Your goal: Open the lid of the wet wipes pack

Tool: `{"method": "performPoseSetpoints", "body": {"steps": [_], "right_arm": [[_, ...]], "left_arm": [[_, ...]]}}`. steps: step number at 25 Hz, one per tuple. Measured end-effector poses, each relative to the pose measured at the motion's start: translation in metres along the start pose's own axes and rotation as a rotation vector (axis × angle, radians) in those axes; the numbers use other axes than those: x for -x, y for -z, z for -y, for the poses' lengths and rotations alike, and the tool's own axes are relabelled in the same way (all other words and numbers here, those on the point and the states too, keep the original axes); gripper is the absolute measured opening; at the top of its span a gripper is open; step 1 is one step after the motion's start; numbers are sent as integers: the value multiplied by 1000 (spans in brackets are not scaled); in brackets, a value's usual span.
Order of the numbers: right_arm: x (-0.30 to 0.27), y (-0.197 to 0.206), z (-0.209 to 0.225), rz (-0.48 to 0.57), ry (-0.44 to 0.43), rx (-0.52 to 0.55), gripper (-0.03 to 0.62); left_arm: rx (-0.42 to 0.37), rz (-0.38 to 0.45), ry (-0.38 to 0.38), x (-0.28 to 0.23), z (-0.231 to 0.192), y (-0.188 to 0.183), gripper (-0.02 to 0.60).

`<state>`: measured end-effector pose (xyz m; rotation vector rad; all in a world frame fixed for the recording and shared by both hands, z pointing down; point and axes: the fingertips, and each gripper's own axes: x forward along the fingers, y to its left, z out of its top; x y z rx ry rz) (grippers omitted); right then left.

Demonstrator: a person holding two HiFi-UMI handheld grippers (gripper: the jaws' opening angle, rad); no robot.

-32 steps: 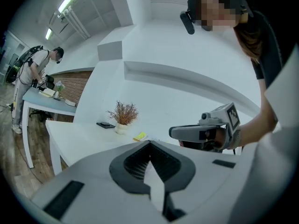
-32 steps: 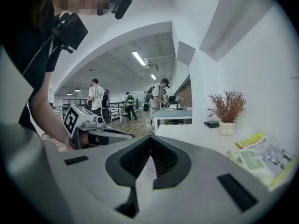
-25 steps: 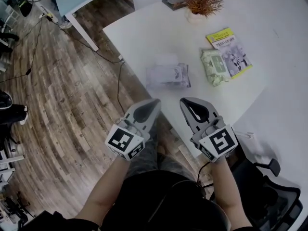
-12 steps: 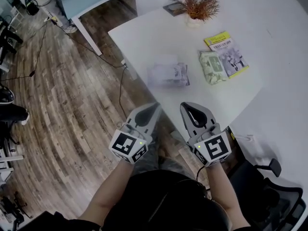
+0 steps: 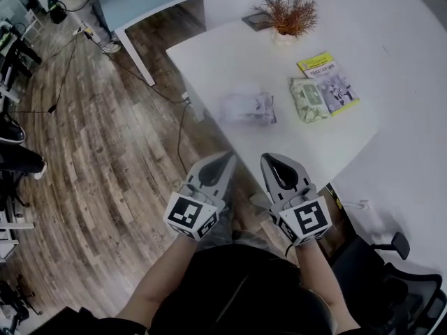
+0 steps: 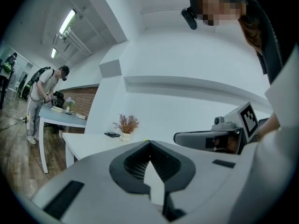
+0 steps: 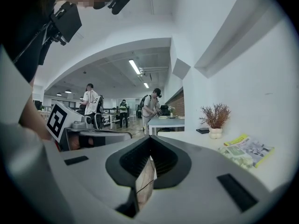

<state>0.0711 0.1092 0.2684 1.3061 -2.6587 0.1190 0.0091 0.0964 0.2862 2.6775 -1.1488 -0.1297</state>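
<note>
Head view | left gripper [image 5: 223, 159] and right gripper [image 5: 269, 159] both pressed together, empty, held short of the white table [image 5: 223, 58] | 2 soft packs lie ahead, well apart from them: white pack [image 5: 246, 108], green pack [image 5: 307, 98] beside a booklet [image 5: 334, 81] | lid state too small to tell
</note>
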Motion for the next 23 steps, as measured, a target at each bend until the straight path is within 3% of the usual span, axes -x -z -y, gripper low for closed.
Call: {"method": "performPoseSetpoints", "body": {"steps": [23], "right_arm": [[45, 5, -29, 28, -35, -51, 20]], "left_arm": [[-3, 17, -54, 41, 31, -2, 12]]}}
